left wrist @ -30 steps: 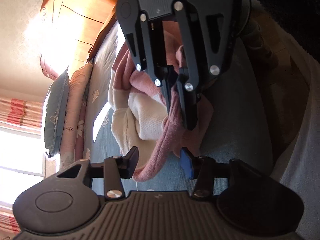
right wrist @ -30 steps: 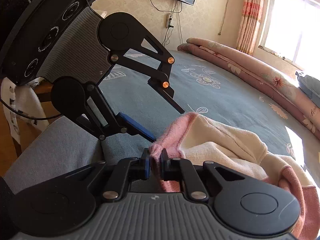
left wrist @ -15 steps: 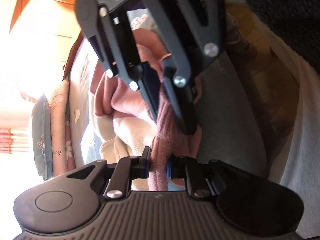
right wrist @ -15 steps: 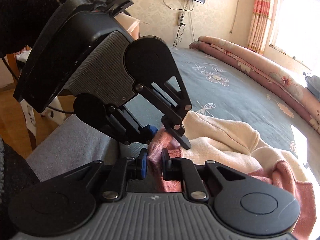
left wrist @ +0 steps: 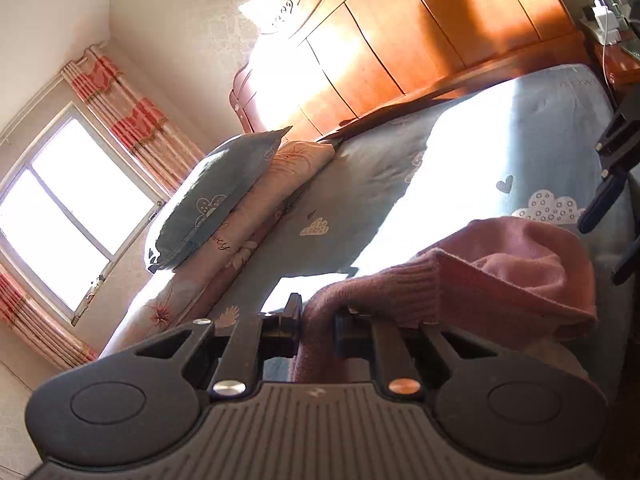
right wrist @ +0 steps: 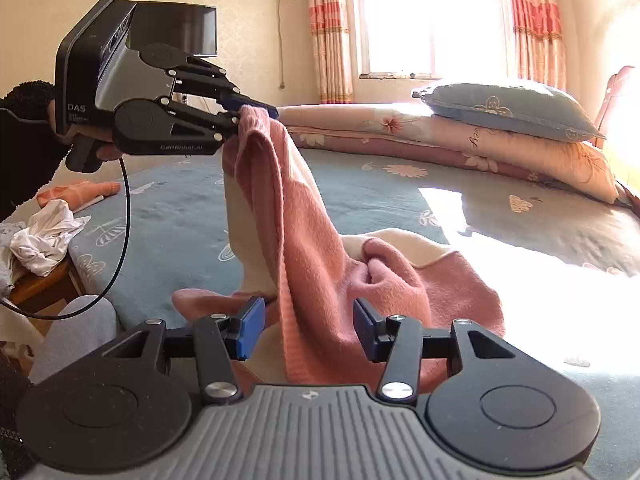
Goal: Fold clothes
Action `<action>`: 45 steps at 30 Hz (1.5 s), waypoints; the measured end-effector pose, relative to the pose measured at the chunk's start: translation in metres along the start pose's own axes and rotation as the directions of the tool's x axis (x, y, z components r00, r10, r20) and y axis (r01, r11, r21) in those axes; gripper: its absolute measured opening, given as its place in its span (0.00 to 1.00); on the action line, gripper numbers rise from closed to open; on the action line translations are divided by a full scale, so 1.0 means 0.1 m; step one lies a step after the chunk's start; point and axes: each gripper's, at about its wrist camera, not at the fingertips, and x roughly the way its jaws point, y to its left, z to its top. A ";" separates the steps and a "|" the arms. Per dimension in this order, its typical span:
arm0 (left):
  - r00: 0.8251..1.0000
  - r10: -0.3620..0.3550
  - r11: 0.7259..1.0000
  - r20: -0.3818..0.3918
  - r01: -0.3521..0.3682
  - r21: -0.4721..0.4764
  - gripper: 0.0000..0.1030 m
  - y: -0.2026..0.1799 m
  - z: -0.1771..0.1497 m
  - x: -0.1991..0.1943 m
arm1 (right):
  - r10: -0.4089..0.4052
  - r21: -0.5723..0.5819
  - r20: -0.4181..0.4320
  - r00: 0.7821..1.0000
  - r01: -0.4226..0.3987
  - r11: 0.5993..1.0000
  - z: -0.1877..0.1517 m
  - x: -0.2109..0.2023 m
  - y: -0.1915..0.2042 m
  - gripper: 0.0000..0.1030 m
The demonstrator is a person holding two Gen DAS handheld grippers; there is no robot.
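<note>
Fabric fills my left gripper: it is pinching the ribbed pink edge of the sweater, and in the right wrist view I see that same tool up at ten o'clock, its tips clamped on the garment's top corner so the cloth hangs down from it in a long drape. My right gripper stands spread wide, blue pads well apart, with the hanging pink knit passing between them but, as far as I can tell, touched by neither. The rest of the sweater, pink with cream panels, lies bunched on the blue bedspread from the centre toward three o'clock, partly in a bright patch of sun.

At one o'clock a blue pillow sits on a folded floral quilt along the far side of the bed. At nine o'clock, off the bed's edge, I see a crumpled white cloth, and just beyond it an orange garment lying on the bedspread.
</note>
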 end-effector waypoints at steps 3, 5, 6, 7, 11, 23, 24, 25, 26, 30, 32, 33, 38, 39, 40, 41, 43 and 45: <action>0.999 0.040 0.993 -0.014 -0.042 -0.111 0.14 0.17 0.20 0.16 | -0.052 0.025 -0.035 0.998 0.053 0.998 -0.19 -0.03 -0.10 0.53; 0.997 0.060 0.980 -0.042 -0.067 -0.185 0.14 0.33 0.27 0.32 | -0.076 0.016 -0.055 0.996 0.077 0.997 -0.27 0.01 -0.13 0.54; 0.996 0.067 0.972 -0.064 -0.080 -0.220 0.14 0.41 0.24 0.37 | -0.088 0.009 -0.060 0.994 0.089 0.996 -0.29 0.01 -0.15 0.54; 0.994 0.072 0.963 -0.086 -0.092 -0.255 0.14 0.48 0.20 0.42 | -0.101 0.003 -0.062 0.993 0.102 0.995 -0.31 0.03 -0.17 0.54; 0.986 0.076 0.942 -0.149 -0.120 -0.313 0.14 0.58 -0.01 0.59 | -0.172 -0.062 -0.046 0.984 0.169 0.984 -0.36 0.11 -0.22 0.54; 0.982 0.055 0.943 -0.178 -0.109 -0.314 0.14 0.69 -0.20 0.60 | -0.292 -0.498 -0.018 0.956 0.245 0.832 -0.48 1.05 0.10 0.54; 0.982 0.054 0.944 -0.179 -0.108 -0.311 0.14 0.69 -0.21 0.60 | -0.331 -0.551 0.016 0.943 0.284 0.784 -0.53 1.13 0.17 0.54; 0.982 0.054 0.945 -0.180 -0.108 -0.307 0.14 0.70 -0.22 0.59 | -0.377 -0.607 0.059 0.924 0.333 0.721 -0.60 1.21 0.23 0.52; 0.981 0.054 0.947 -0.185 -0.109 -0.302 0.15 0.70 -0.24 0.59 | -0.424 -0.653 0.097 0.900 0.379 0.656 -0.66 1.28 0.29 0.44; 0.975 0.048 0.956 -0.218 -0.108 -0.271 0.15 0.66 -0.39 0.55 | -0.467 -0.642 0.064 0.882 0.394 0.657 -0.54 1.22 0.28 0.08; 0.971 0.037 0.962 -0.238 -0.099 -0.254 0.15 0.63 -0.48 0.52 | -0.424 -0.572 0.005 0.906 0.350 0.741 -0.33 1.01 0.16 0.08; 0.967 0.028 0.964 -0.252 -0.093 -0.249 0.15 0.60 -0.54 0.51 | -0.404 -0.546 -0.015 0.915 0.331 0.770 -0.23 0.91 0.10 0.08; 0.952 -0.042 0.972 -0.303 -0.032 -0.233 0.15 0.43 -0.73 0.41 | -0.271 -0.299 -0.077 0.960 0.237 0.924 0.41 0.39 -0.33 0.08; 0.952 -0.046 0.972 -0.301 -0.027 -0.232 0.15 0.40 -0.74 0.37 | -0.238 -0.228 -0.064 0.969 0.218 0.949 0.55 0.28 -0.43 0.08; 0.956 -0.047 0.971 -0.290 -0.025 -0.239 0.15 0.40 -0.75 0.32 | -0.210 -0.164 -0.043 0.977 0.201 0.966 0.68 0.18 -0.52 0.08; 0.960 -0.049 0.969 -0.277 -0.022 -0.247 0.15 0.40 -0.74 0.26 | -0.193 -0.115 -0.014 0.981 0.190 0.975 0.80 0.08 -0.59 0.08; 0.969 -0.041 0.963 -0.245 -0.026 -0.267 0.15 0.45 -0.71 0.13 | -0.170 -0.048 0.053 0.984 0.173 0.984 1.02 -0.13 -0.68 0.08; 0.975 -0.027 0.957 -0.221 -0.039 -0.287 0.15 0.52 -0.67 0.02 | -0.147 -0.009 0.100 0.984 0.149 0.989 1.15 -0.25 -0.72 0.08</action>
